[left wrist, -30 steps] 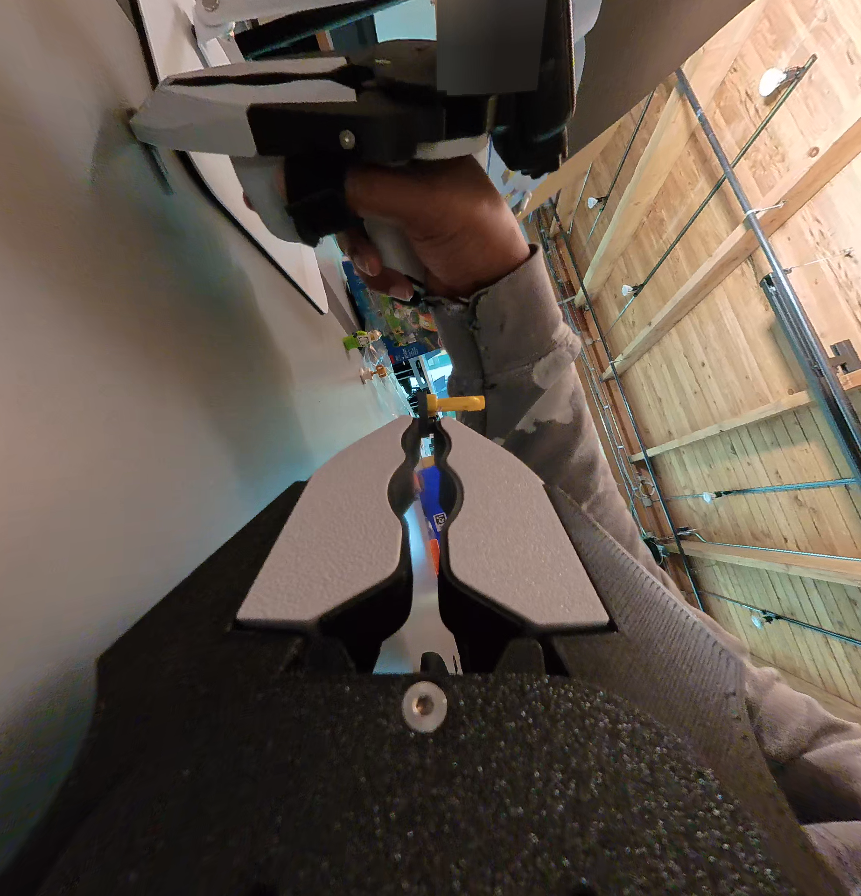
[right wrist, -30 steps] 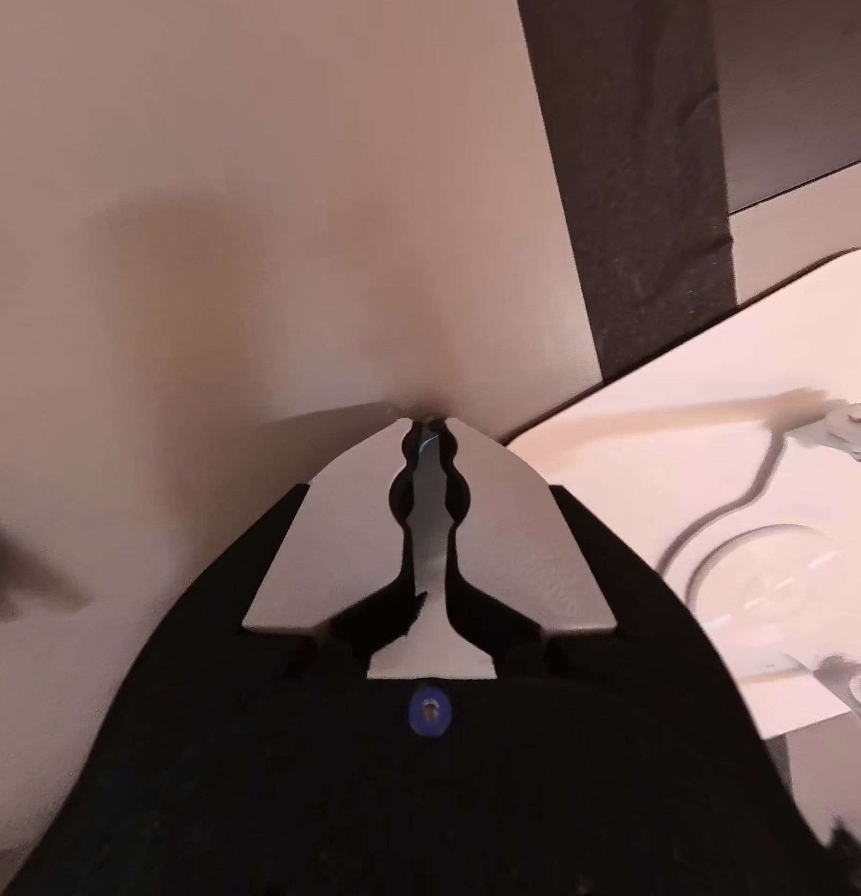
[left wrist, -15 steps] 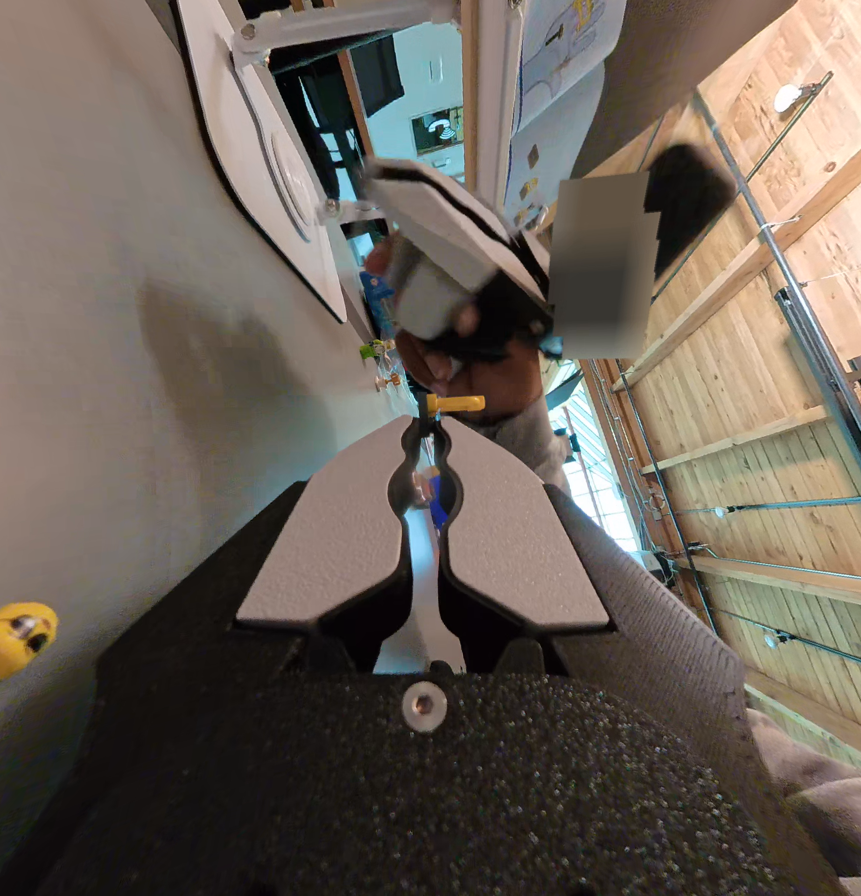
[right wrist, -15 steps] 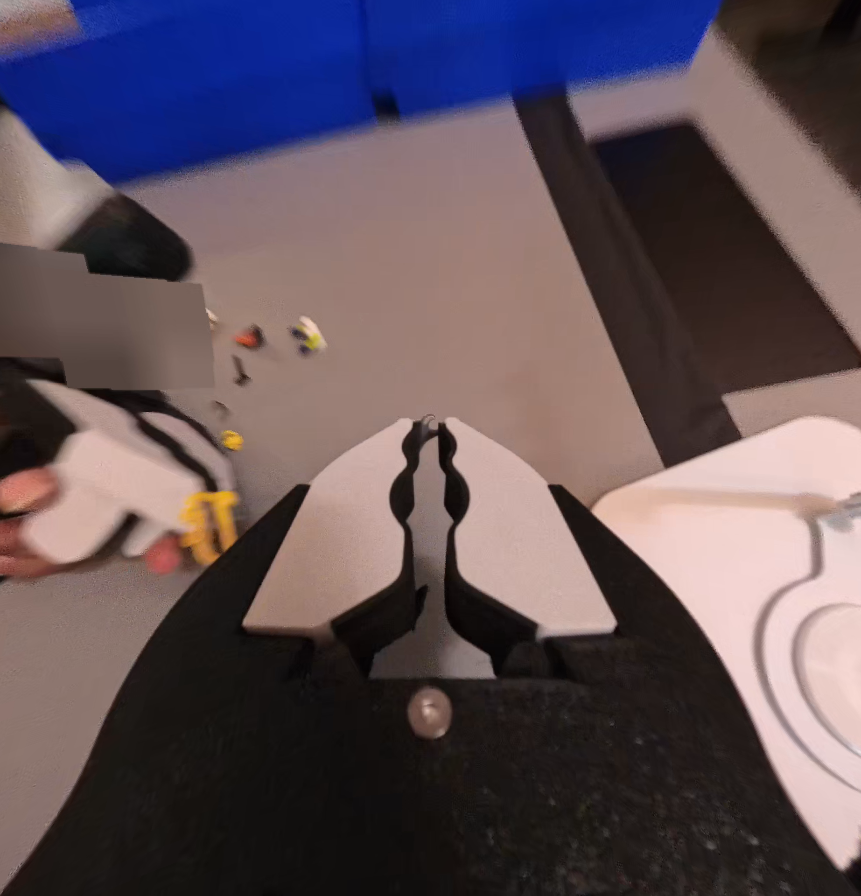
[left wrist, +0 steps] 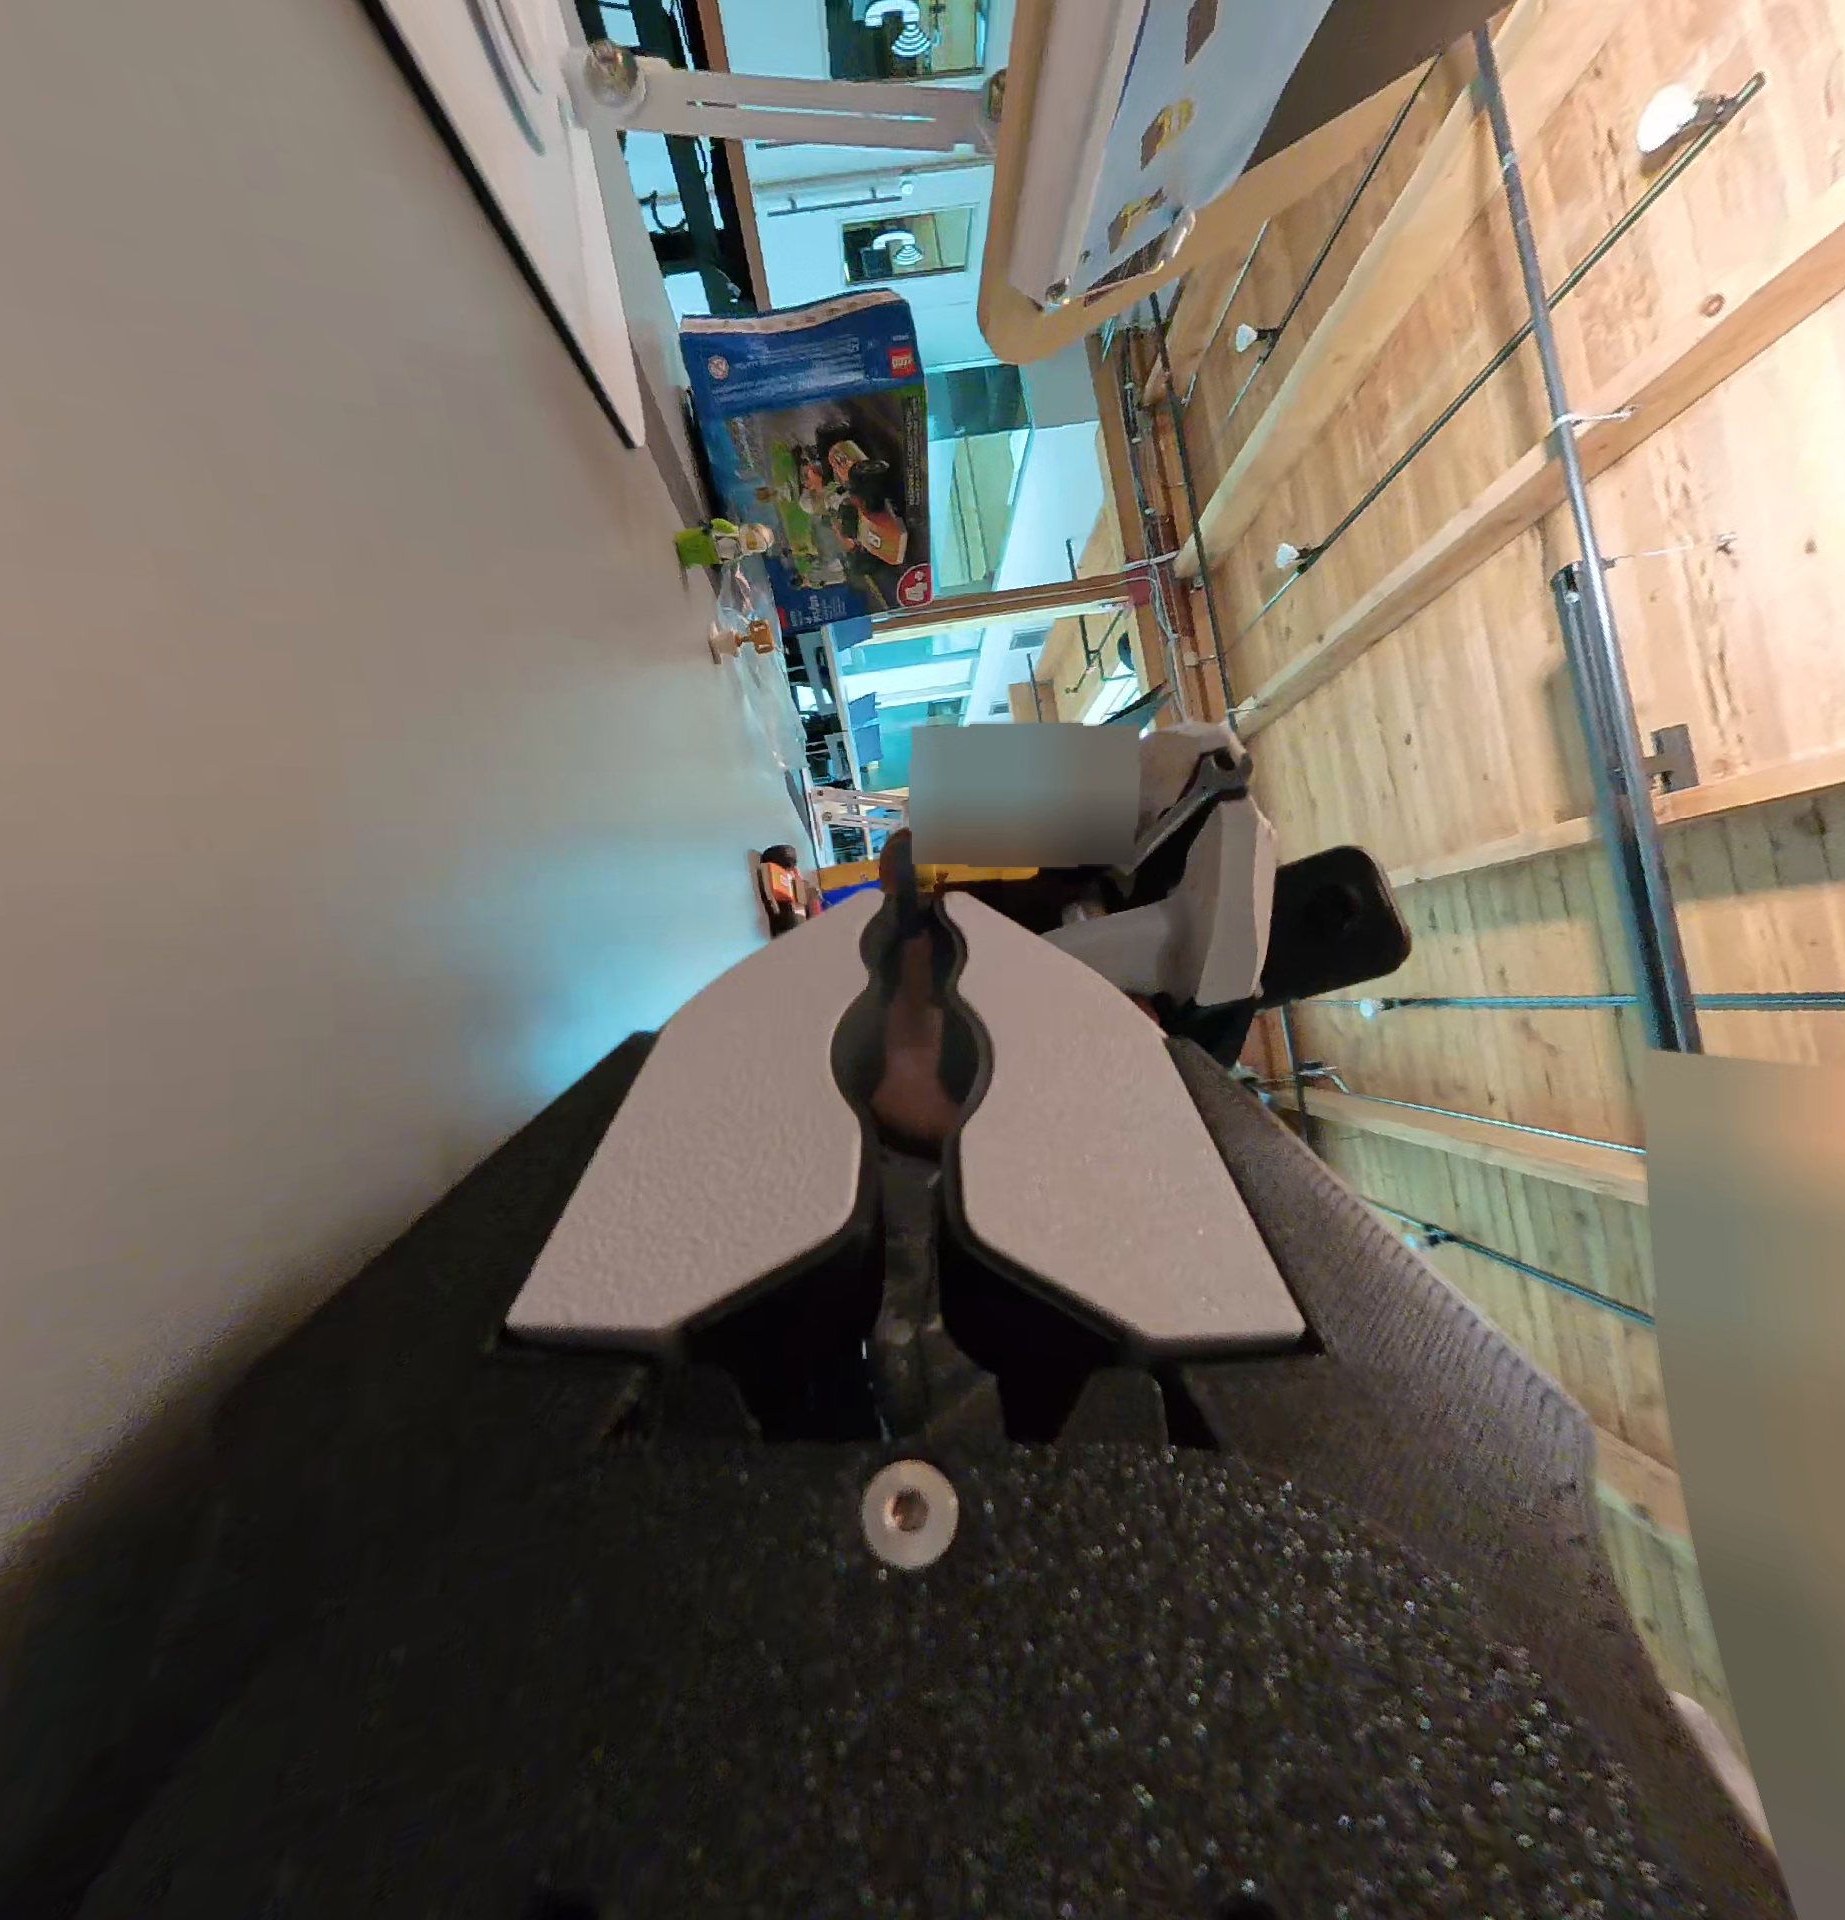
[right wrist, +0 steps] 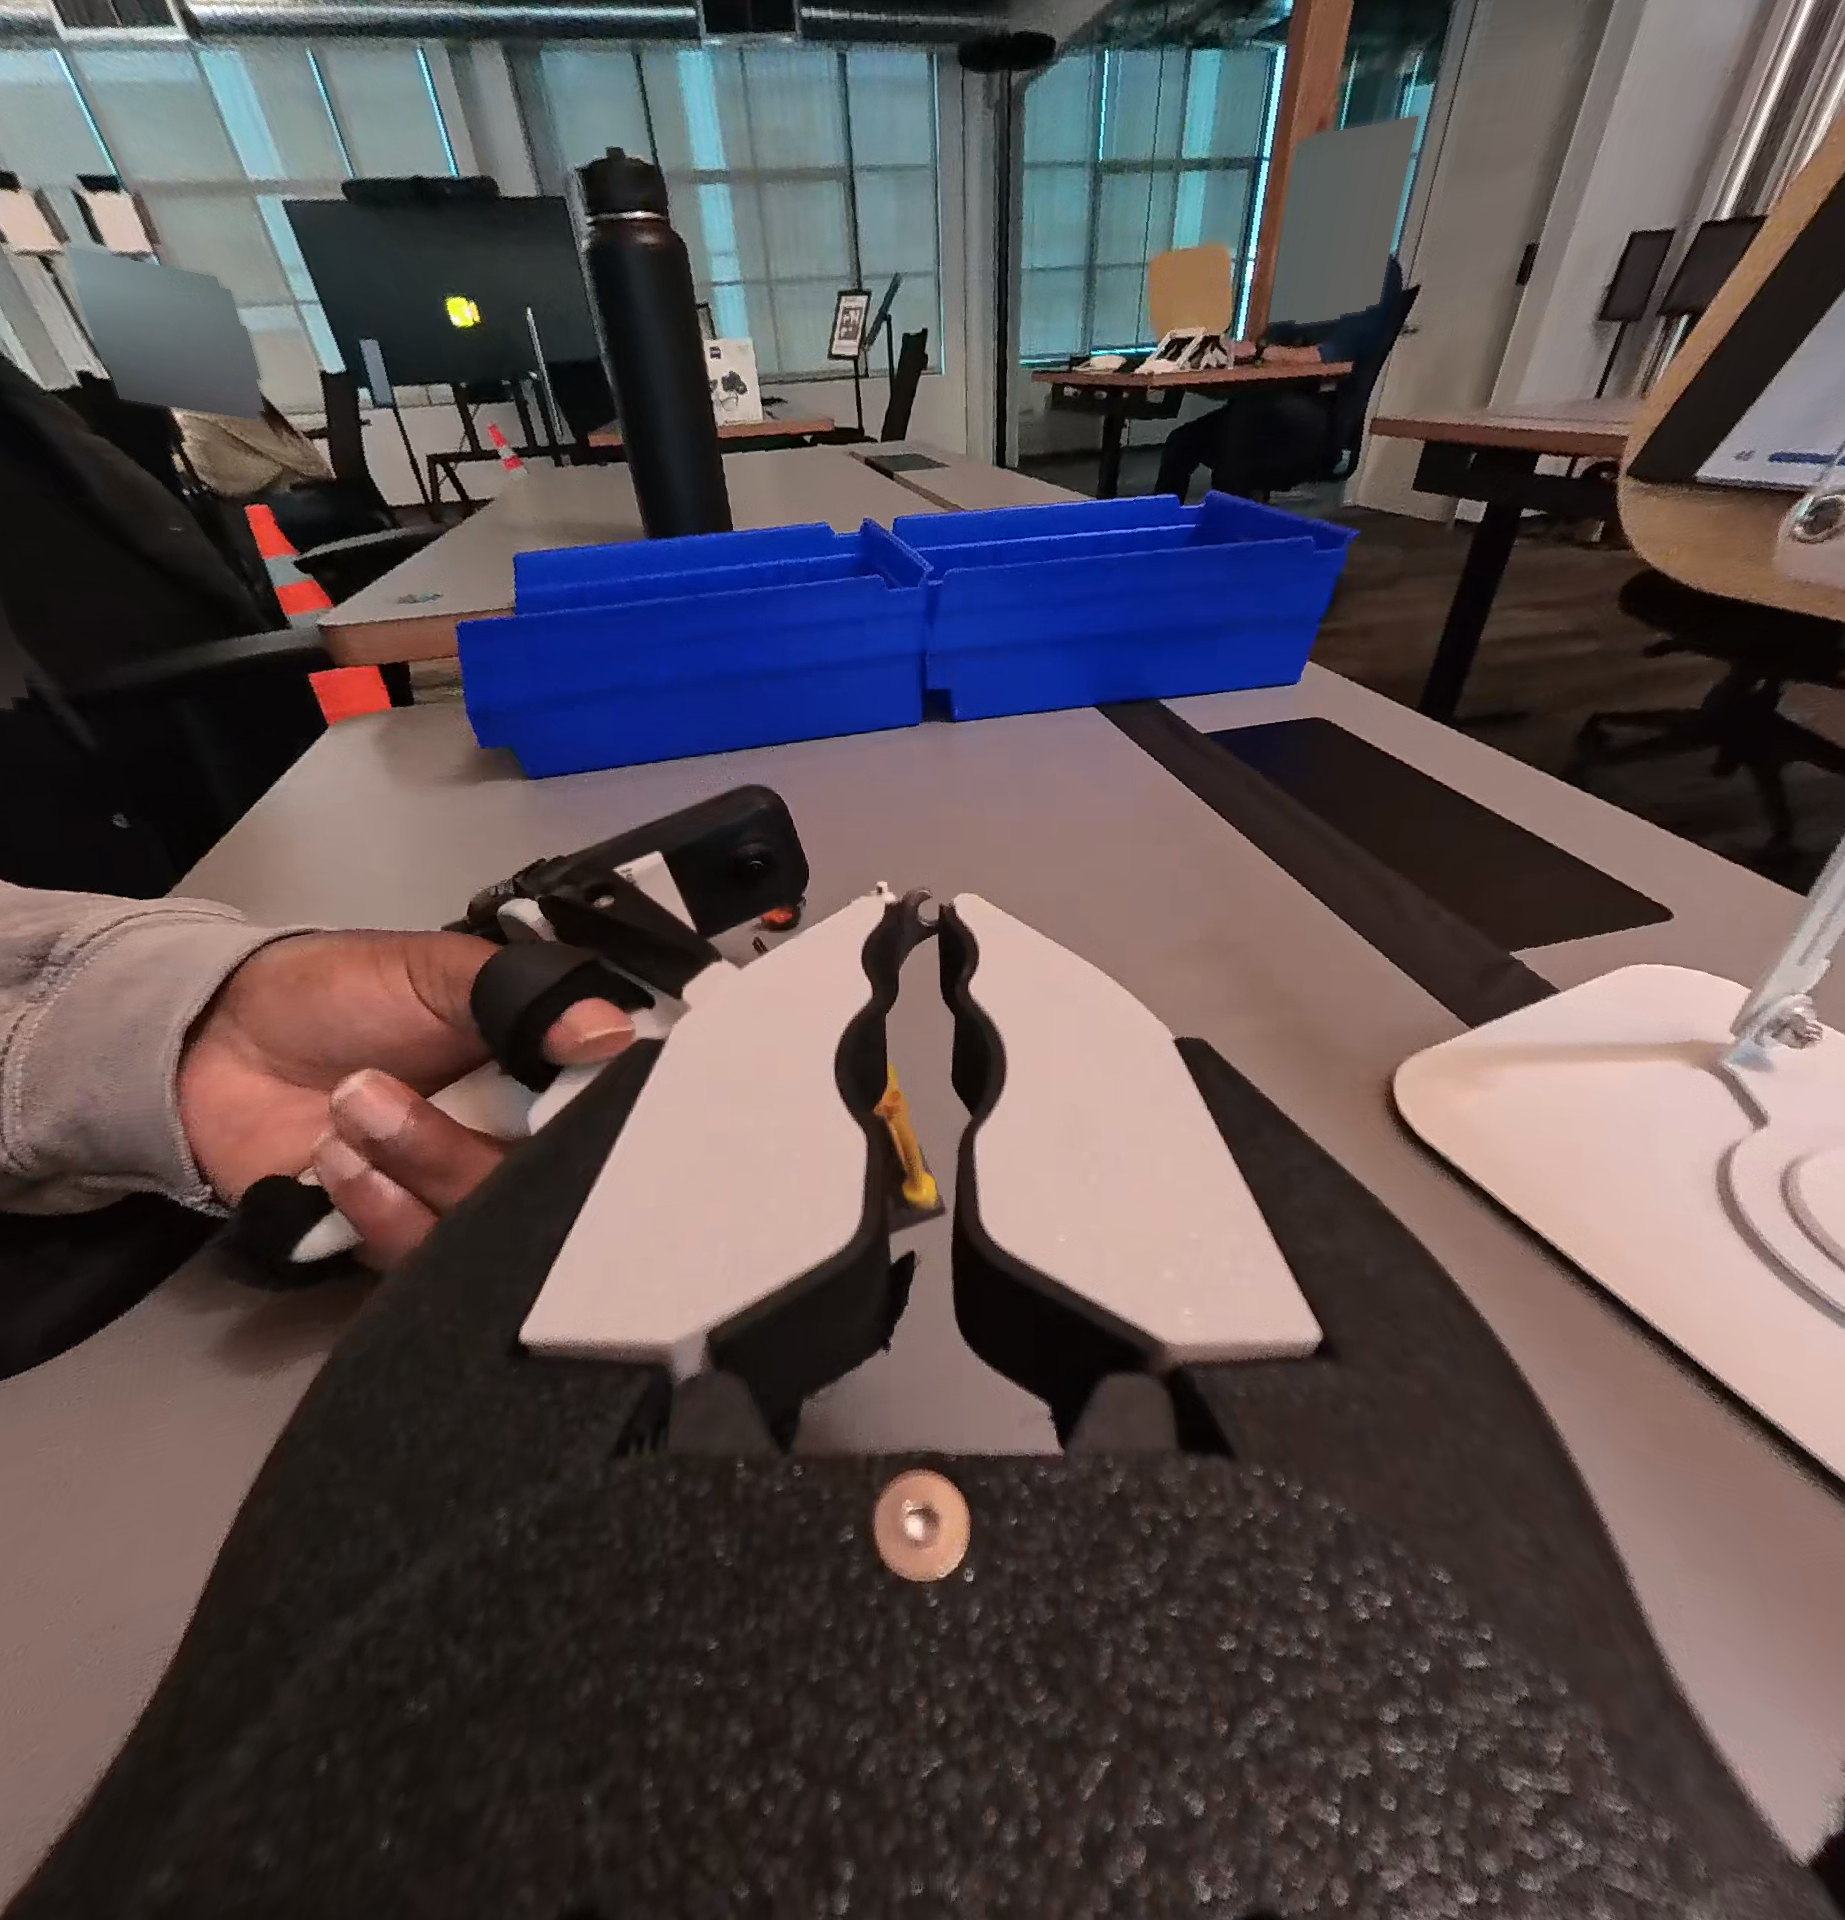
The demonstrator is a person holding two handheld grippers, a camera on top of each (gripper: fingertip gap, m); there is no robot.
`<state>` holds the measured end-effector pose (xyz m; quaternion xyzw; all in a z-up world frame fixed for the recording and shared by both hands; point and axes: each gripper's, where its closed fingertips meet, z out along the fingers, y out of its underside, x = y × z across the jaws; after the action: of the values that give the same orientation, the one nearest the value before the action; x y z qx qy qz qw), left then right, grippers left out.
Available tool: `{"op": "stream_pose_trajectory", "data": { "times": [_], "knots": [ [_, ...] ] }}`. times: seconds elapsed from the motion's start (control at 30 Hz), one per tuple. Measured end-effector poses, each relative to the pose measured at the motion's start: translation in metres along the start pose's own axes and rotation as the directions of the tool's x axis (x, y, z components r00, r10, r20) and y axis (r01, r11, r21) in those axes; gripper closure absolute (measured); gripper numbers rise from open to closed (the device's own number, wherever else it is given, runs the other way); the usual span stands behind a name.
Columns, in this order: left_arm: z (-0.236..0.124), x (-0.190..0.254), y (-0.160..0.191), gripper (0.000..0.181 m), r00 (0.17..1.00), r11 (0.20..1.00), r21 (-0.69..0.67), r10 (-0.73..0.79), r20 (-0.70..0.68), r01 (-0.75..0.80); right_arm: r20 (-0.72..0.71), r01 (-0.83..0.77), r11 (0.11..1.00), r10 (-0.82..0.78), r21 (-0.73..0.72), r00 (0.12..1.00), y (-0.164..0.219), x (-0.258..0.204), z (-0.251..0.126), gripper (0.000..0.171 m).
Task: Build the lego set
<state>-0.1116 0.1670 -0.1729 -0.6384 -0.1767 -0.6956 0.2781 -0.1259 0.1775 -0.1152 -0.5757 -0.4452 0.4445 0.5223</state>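
Note:
My left gripper [left wrist: 913, 902] is shut on a small black and yellow lego piece [left wrist: 975, 879] that sticks out past its tips. The left wrist view is rolled, so the grey table [left wrist: 274, 727] stands on its left side. My right gripper [right wrist: 923, 916] is shut on a tiny dark lego piece [right wrist: 918, 902] at its very tips. It hovers just above the left gripper. The yellow piece [right wrist: 902, 1132] shows through the gap between the right fingers. The right gripper's body [left wrist: 1209, 894] lies close beyond the left tips.
Two blue bins [right wrist: 897, 623] stand at the far table edge with a black bottle [right wrist: 653, 343] behind. A white lamp base [right wrist: 1624, 1143] lies at the right. The lego box [left wrist: 814, 457], minifigures [left wrist: 726, 540] and an orange figure [left wrist: 783, 883] stand farther along the table. The left gripper's tips are roughly 6 centimeters from the right gripper's.
The right gripper has tipped up from facing the table to level and has come over the left gripper. The left gripper has kept hold of its yellow piece.

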Motion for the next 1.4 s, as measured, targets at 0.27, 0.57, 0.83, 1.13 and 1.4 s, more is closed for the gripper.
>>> {"op": "stream_pose_trajectory", "data": {
  "times": [0.27,0.57,0.83,1.13,1.4],
  "knots": [
    [-0.001,0.005,-0.001,0.176,0.999,0.999,0.005,-0.043,-0.033,0.044,-0.032,0.030,1.000,-0.030,-0.004,0.999,0.009,0.004,-0.002,0.164],
    [-0.003,0.004,-0.003,0.177,0.998,0.998,0.012,-0.062,-0.033,0.062,-0.048,0.092,0.996,-0.093,-0.018,0.995,0.011,0.005,-0.004,0.164],
    [-0.004,0.000,-0.006,0.176,0.999,0.999,0.027,-0.035,-0.003,0.035,-0.059,0.269,0.958,-0.275,-0.096,0.960,0.014,-0.001,-0.007,0.164],
    [-0.005,0.000,-0.008,0.176,1.000,0.999,0.037,-0.005,0.013,0.005,-0.069,0.300,0.946,-0.310,-0.126,0.948,0.020,-0.004,-0.010,0.164],
    [-0.001,-0.007,0.001,0.176,0.999,1.000,0.012,-0.004,0.038,0.004,-0.088,0.295,0.950,-0.304,-0.101,0.949,0.022,-0.020,-0.006,0.164]
  ]
}}
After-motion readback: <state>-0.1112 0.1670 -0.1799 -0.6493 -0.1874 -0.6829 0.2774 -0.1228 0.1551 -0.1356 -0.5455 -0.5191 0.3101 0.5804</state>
